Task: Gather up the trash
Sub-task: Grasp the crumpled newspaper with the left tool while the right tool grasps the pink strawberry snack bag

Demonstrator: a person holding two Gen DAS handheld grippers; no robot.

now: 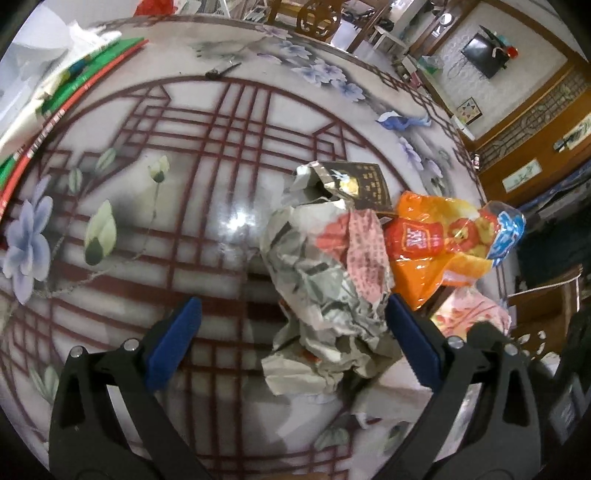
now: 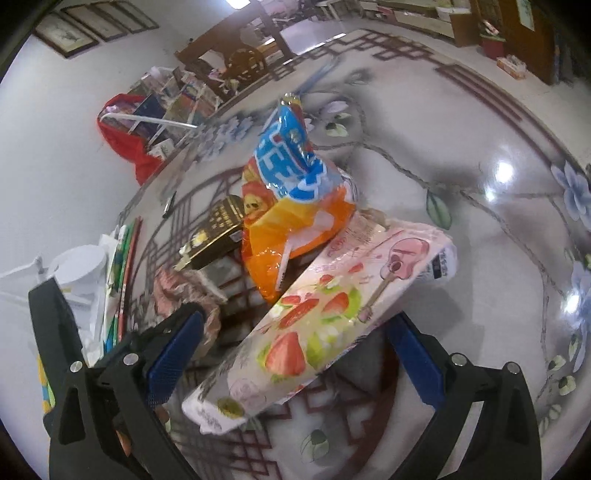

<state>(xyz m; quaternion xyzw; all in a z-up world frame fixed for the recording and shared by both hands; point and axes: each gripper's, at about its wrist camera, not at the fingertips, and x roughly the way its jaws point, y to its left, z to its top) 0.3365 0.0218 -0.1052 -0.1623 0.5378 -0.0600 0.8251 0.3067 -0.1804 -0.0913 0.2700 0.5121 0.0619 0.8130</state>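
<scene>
A crumpled paper wad (image 1: 325, 280) lies on the patterned round table (image 1: 155, 206), between my open left gripper's (image 1: 291, 332) blue fingers and nearer the right one. Behind it lie a dark gold-printed packet (image 1: 365, 184), an orange snack bag (image 1: 436, 243) and a pink wrapper (image 1: 469, 314). In the right wrist view my right gripper (image 2: 295, 350) is open around the pink strawberry-printed wrapper (image 2: 314, 317), which leans tilted. The orange and blue snack bag (image 2: 295, 206), the dark packet (image 2: 218, 229) and the crumpled paper (image 2: 188, 295) lie beyond it.
Green and red booklets (image 1: 74, 85) and white papers lie at the table's left edge. A white container (image 2: 81, 266) stands by them. A red bag (image 2: 129, 140) with books sits past the table. Wooden chairs (image 1: 317, 18) stand behind.
</scene>
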